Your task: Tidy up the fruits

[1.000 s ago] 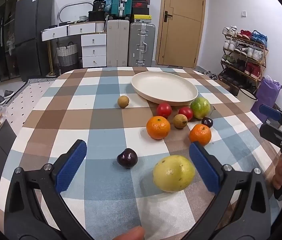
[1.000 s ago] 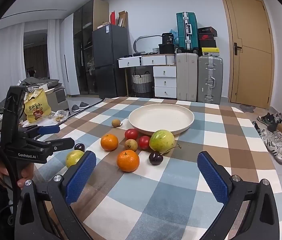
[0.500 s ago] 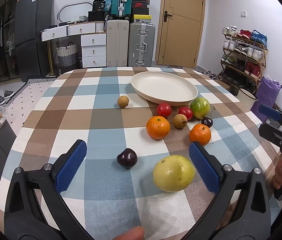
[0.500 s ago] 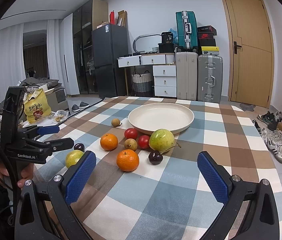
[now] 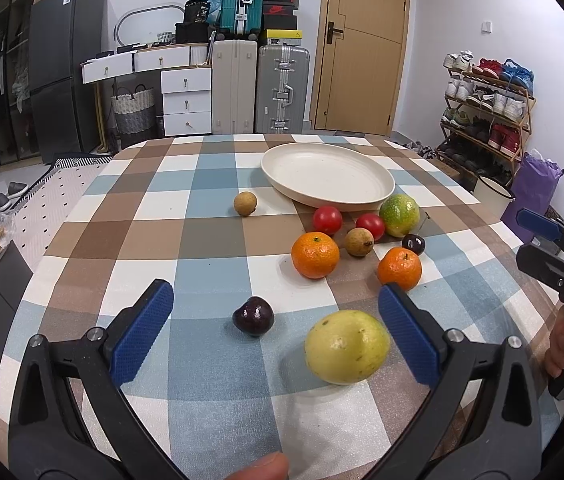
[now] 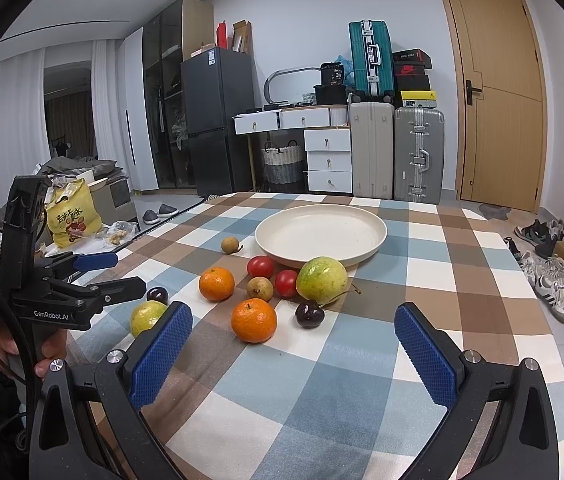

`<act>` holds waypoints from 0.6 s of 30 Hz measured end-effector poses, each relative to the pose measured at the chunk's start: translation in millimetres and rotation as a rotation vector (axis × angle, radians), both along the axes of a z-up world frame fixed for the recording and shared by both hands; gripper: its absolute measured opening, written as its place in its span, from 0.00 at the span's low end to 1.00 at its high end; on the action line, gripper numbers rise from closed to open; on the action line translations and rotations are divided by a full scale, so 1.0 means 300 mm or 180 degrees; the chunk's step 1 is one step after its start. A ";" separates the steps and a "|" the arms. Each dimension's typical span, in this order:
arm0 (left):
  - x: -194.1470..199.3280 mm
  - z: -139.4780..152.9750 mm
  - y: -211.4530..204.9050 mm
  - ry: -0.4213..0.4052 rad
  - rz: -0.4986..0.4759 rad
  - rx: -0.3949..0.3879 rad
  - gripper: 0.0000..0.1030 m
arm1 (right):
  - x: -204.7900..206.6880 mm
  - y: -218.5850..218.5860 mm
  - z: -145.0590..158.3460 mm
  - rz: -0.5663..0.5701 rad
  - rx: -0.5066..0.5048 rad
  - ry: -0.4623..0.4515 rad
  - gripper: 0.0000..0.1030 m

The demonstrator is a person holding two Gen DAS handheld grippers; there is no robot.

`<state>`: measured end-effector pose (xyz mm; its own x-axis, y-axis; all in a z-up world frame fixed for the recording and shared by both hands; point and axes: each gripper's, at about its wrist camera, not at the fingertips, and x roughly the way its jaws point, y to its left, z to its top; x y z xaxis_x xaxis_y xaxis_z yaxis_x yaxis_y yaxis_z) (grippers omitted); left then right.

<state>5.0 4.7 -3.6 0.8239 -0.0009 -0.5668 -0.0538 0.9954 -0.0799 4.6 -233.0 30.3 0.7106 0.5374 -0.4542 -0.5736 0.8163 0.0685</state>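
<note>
A cream plate [image 5: 327, 178] [image 6: 319, 232] stands empty on the checked table. Fruits lie in front of it: two oranges [image 5: 315, 255] [image 5: 399, 269], two tomatoes [image 5: 327, 220], a green fruit [image 5: 399, 215], small brown fruits [image 5: 245, 203] [image 5: 358, 242] and dark cherries [image 5: 413, 244]. My left gripper [image 5: 276, 334] is open, low over the table, with a yellow-green fruit [image 5: 347, 352] and a dark cherry [image 5: 253, 315] between its fingers. My right gripper [image 6: 291, 354] is open and empty, short of an orange [image 6: 254, 320] and a cherry [image 6: 309, 315].
The table's right edge [image 5: 521, 280] lies near a shoe rack [image 5: 485, 112] and a purple bag [image 5: 533, 192]. Suitcases [image 6: 397, 152], drawers [image 6: 327, 156] and a door [image 6: 493, 100] stand behind the table. A yellow bag [image 6: 72, 218] sits to the left.
</note>
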 end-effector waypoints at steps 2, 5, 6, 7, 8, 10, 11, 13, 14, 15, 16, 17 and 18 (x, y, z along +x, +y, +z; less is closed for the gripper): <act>0.000 0.000 0.000 0.0000 0.0000 -0.0001 0.99 | 0.000 -0.001 -0.001 0.0002 0.0001 0.0002 1.00; 0.000 0.000 0.000 0.0001 0.0000 0.0000 0.99 | 0.001 -0.002 -0.001 0.0002 0.0002 0.0006 1.00; 0.000 0.000 0.000 0.0001 -0.0001 0.0000 0.99 | 0.001 -0.002 -0.001 -0.0001 0.0001 0.0007 1.00; 0.000 0.000 0.000 0.0001 -0.0001 -0.0001 0.99 | 0.001 -0.001 0.000 0.0001 0.0005 0.0007 1.00; 0.000 0.000 0.000 0.0001 -0.0001 0.0000 0.99 | 0.001 -0.003 -0.001 0.0001 0.0004 0.0008 1.00; 0.000 0.000 0.000 -0.0002 -0.0002 0.0000 0.99 | 0.001 -0.003 -0.001 0.0000 0.0006 0.0009 1.00; 0.000 -0.001 -0.001 -0.0002 -0.0002 0.0002 0.99 | 0.002 -0.003 -0.001 0.0001 0.0006 0.0010 1.00; 0.000 0.000 0.000 -0.0001 -0.0002 0.0002 0.99 | 0.002 -0.002 0.000 0.0001 0.0007 0.0011 1.00; 0.000 0.000 0.000 -0.0002 -0.0002 0.0003 0.99 | 0.003 -0.002 -0.001 0.0002 0.0007 0.0011 1.00; 0.000 -0.001 0.000 0.0000 -0.0002 0.0002 0.99 | 0.003 -0.001 0.000 -0.0006 0.0005 0.0018 1.00; 0.000 0.000 0.000 0.0001 -0.0001 0.0002 0.99 | 0.003 -0.002 0.000 -0.0005 0.0006 0.0020 1.00; -0.001 0.000 0.000 0.0000 0.0000 0.0002 0.99 | 0.004 -0.005 -0.001 -0.0005 0.0007 0.0022 1.00; 0.000 0.000 0.000 -0.0002 0.0000 0.0002 0.99 | 0.003 -0.002 0.000 -0.0009 0.0006 0.0019 1.00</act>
